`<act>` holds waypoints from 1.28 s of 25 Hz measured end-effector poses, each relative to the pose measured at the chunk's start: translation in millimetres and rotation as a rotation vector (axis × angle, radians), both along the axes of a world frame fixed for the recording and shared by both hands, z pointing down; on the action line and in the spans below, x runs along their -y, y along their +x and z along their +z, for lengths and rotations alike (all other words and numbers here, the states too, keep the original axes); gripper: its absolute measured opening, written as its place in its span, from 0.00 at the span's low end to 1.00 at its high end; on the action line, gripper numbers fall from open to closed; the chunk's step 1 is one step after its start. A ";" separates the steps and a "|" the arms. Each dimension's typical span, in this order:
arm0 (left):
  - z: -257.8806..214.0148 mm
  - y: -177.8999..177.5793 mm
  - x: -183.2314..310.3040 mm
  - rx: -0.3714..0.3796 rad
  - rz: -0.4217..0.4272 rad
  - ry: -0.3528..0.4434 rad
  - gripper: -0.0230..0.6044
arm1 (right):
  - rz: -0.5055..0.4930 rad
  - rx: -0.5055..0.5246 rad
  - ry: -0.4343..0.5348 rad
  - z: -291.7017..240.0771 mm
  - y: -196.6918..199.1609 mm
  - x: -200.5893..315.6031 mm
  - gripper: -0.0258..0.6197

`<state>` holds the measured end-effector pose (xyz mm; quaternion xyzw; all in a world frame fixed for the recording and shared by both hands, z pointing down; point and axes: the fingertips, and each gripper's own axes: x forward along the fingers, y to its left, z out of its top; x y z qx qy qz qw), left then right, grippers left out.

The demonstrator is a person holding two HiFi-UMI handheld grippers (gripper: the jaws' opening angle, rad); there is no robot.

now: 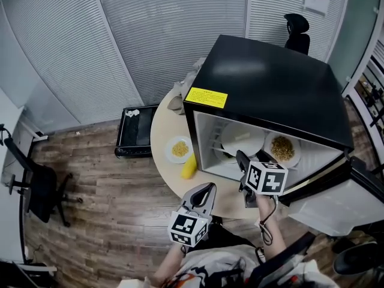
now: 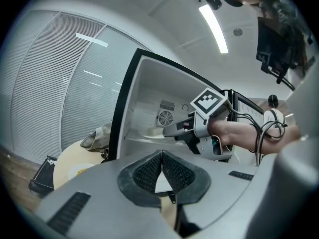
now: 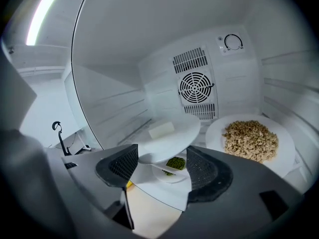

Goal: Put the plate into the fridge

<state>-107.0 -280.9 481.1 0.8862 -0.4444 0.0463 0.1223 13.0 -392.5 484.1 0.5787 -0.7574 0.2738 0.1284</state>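
Observation:
A black mini fridge [image 1: 270, 83] stands on a round table [image 1: 162, 125] with its door swung open to the right. Its shelf holds a white plate with a pale block [image 3: 167, 133] and a plate of brown grains [image 3: 251, 141]. Lower down sits a small plate with green food [image 3: 172, 166]. My right gripper [image 3: 162, 161] is at the fridge's mouth, open, its pads on either side of the near rim of the plate with the pale block, not touching it. In the head view, the right gripper [image 1: 240, 156] is just outside the shelf. My left gripper [image 1: 209, 189] hangs shut and empty, in front of the table.
On the table left of the fridge lie a plate of yellow food [image 1: 179, 149], a yellow item [image 1: 189, 167] and a crumpled cloth [image 1: 179, 98]. The fridge door [image 1: 336, 206] juts out at the right. A black box [image 1: 137, 129] and an office chair [image 1: 33, 182] stand on the floor.

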 end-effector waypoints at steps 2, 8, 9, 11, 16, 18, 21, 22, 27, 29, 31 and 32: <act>-0.7 -0.7 -1.4 -0.002 -0.003 0.000 0.06 | 0.006 -0.036 -0.003 -0.9 3.7 -0.1 0.51; -1.9 1.3 -5.2 -0.008 -0.001 0.000 0.06 | 0.021 -0.104 0.041 -8.7 11.6 2.7 0.59; -2.1 2.1 -5.8 -0.009 0.000 0.001 0.06 | 0.025 -0.121 0.058 -11.8 12.7 2.7 0.60; -2.8 3.2 -6.6 -0.009 0.003 0.004 0.06 | 0.019 -0.148 0.075 -16.0 12.0 2.9 0.61; -4.2 5.2 -8.8 -0.009 0.005 0.010 0.06 | 0.007 -0.126 0.090 -19.3 8.8 0.8 0.61; -4.1 4.6 -8.9 -0.008 0.002 0.010 0.06 | -0.001 -0.115 0.087 -19.6 8.0 -0.6 0.60; -3.9 2.2 -9.0 -0.006 -0.007 0.010 0.06 | -0.012 -0.113 0.090 -22.0 7.3 -3.6 0.60; -4.1 1.7 -9.1 -0.006 -0.010 0.010 0.06 | -0.014 -0.111 0.091 -23.2 7.4 -4.8 0.60; -7.1 -0.6 -10.5 -0.001 -0.016 0.016 0.06 | -0.035 -0.072 0.104 -28.2 2.7 -13.0 0.60; -7.4 -0.6 -11.4 0.001 -0.017 0.018 0.06 | -0.051 -0.072 0.121 -30.7 0.1 -18.1 0.60; -8.4 -0.2 -12.7 0.004 -0.017 0.020 0.06 | -0.060 -0.060 0.138 -35.0 -2.3 -23.1 0.60; -9.0 0.2 -13.6 0.005 -0.016 0.021 0.06 | -0.063 -0.046 0.143 -37.1 -3.5 -25.5 0.60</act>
